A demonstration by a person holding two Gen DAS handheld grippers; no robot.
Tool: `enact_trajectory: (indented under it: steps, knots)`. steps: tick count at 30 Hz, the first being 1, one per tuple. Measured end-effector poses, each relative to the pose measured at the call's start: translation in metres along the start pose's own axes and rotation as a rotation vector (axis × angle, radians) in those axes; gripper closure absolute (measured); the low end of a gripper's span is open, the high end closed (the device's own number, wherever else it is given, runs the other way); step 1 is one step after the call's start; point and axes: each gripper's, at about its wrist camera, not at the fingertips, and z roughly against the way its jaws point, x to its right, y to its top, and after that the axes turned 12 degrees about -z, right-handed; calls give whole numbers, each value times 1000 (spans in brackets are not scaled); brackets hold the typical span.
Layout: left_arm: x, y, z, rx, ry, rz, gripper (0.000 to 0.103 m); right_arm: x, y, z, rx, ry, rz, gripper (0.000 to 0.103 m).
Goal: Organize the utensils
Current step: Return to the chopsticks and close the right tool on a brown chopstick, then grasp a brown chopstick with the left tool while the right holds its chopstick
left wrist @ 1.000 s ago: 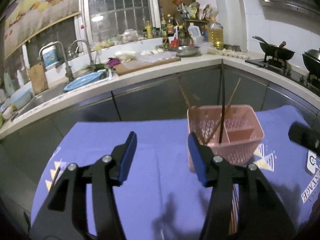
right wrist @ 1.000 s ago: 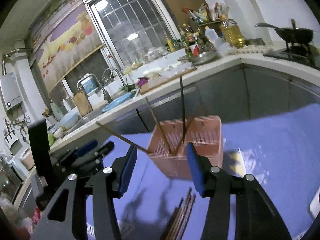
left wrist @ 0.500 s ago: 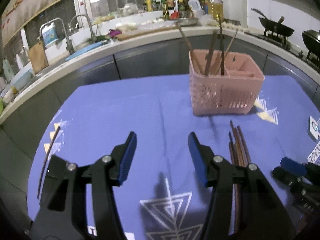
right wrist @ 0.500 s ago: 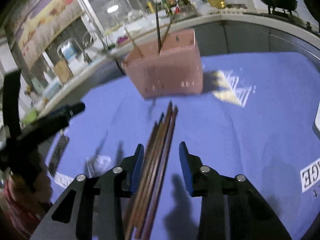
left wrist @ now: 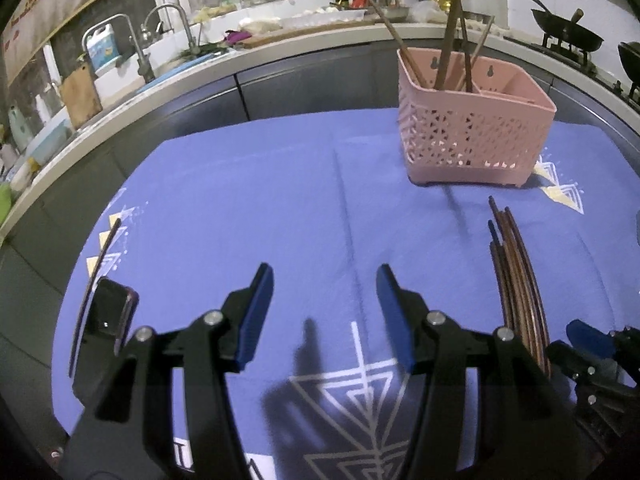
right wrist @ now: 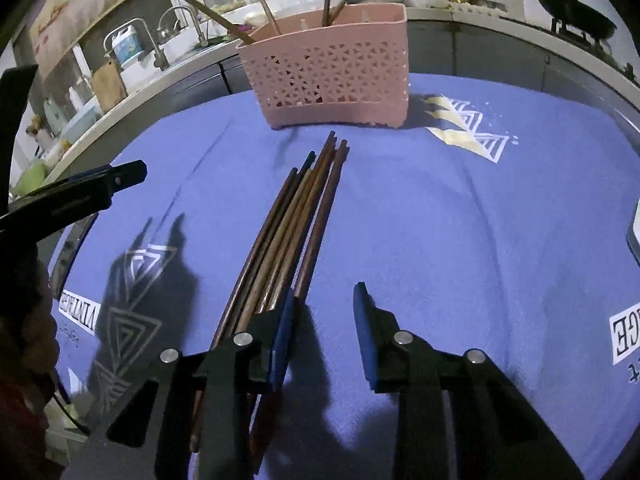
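A pink perforated utensil basket stands at the far side of the blue cloth and holds several chopsticks upright; it also shows in the right wrist view. A bundle of several brown chopsticks lies on the cloth in front of it, and also shows in the left wrist view. My right gripper is open low over the cloth, its left finger over the bundle's near end. My left gripper is open and empty to the left of the bundle.
A single dark chopstick and a black phone lie at the cloth's left edge. The blue cloth covers the table. Behind runs a kitchen counter with sink taps, bottles and a wok.
Both grippers have dropped lower and pulled back from the basket toward the near cloth. The right gripper has come down onto the near end of the chopstick bundle.
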Motion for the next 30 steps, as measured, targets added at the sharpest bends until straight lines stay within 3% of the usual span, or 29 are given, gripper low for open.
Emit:
enact_trajectory:
  steps: [9,19,22,24,30]
  knots:
    - [-1,0,-8,-4,11,-12,51,-12,-4,-5,26,-55,73,71]
    - [3,1,-10,-6,18,-28,51,17,7,-1,55,-86,-7,71]
    - [4,2,-10,-6,18,-35,51,16,6,-1,51,-72,5,82]
    - [5,2,-11,-5,17,-41,51,15,6,-2,41,-51,9,96]
    - [11,4,-10,-7,20,-53,51,25,6,1,52,-44,-38,97]
